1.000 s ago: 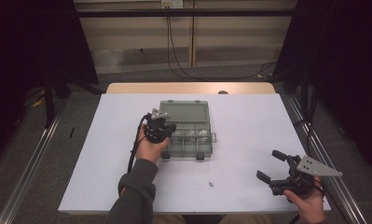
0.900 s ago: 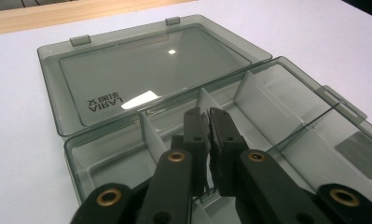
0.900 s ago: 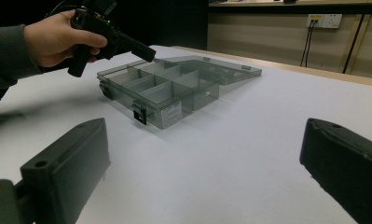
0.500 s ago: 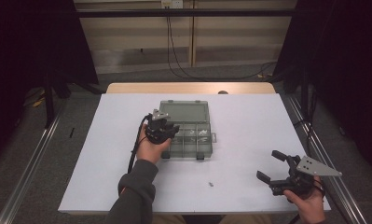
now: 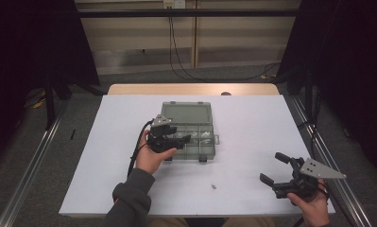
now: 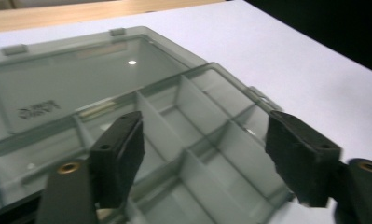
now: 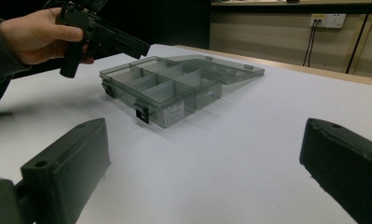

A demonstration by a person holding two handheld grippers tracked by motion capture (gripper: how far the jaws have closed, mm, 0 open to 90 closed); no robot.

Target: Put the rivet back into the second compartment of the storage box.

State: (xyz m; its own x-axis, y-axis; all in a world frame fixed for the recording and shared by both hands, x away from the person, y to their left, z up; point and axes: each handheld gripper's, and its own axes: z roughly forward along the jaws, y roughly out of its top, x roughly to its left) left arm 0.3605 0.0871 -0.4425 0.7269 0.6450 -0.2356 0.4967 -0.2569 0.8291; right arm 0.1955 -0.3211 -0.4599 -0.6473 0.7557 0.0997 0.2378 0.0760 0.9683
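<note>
A smoky clear compartment box (image 5: 206, 149) lies at the table's middle, its lid (image 5: 186, 113) folded flat behind it. My left gripper (image 5: 182, 139) hovers over the box's front-left compartments, pointing right. Its jaws have just been opening and now stand apart with nothing between them. In the left gripper view the left gripper (image 6: 207, 135) looks down on empty compartments (image 6: 207, 140). My right gripper (image 5: 272, 168) rests open near the table's front right corner, holding nothing. The right gripper view looks between the right gripper's (image 7: 202, 140) jaws at the box (image 7: 174, 88) and the other hand's gripper (image 7: 104, 37).
A tiny pale part (image 5: 213, 186) lies on the white table (image 5: 252, 118) in front of the box. Small pale bits (image 5: 202, 135) sit in the box's right compartments. A black cable (image 5: 134, 156) trails from the left gripper. Metal rails run along both table sides.
The left gripper's jaws have opened over the box, and it has shifted slightly toward the box's front. The right gripper has kept still.
</note>
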